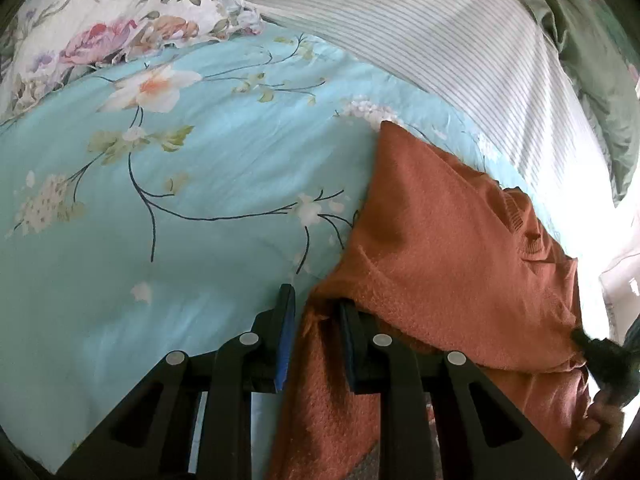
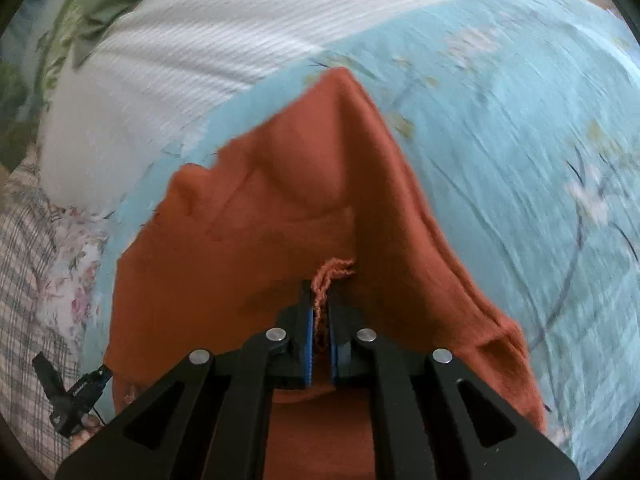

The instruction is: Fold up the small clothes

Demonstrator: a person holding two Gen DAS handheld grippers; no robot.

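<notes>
A rust-orange knit garment (image 1: 448, 240) lies partly lifted over a turquoise floral bedspread (image 1: 200, 184). My left gripper (image 1: 316, 300) has its jaws a little apart, with the garment's left edge between them and draped over the right finger. In the right wrist view the same garment (image 2: 280, 208) rises to a peak, and my right gripper (image 2: 320, 300) is shut on a frayed fold of its edge. The other gripper (image 2: 68, 396) shows at the lower left there. The view is motion-blurred.
A white striped sheet (image 1: 440, 36) lies beyond the bedspread. A floral pillow (image 1: 112, 20) sits at the far left and a green quilt (image 1: 592, 60) at the far right. A plaid cloth (image 2: 28, 280) lies at the left in the right wrist view.
</notes>
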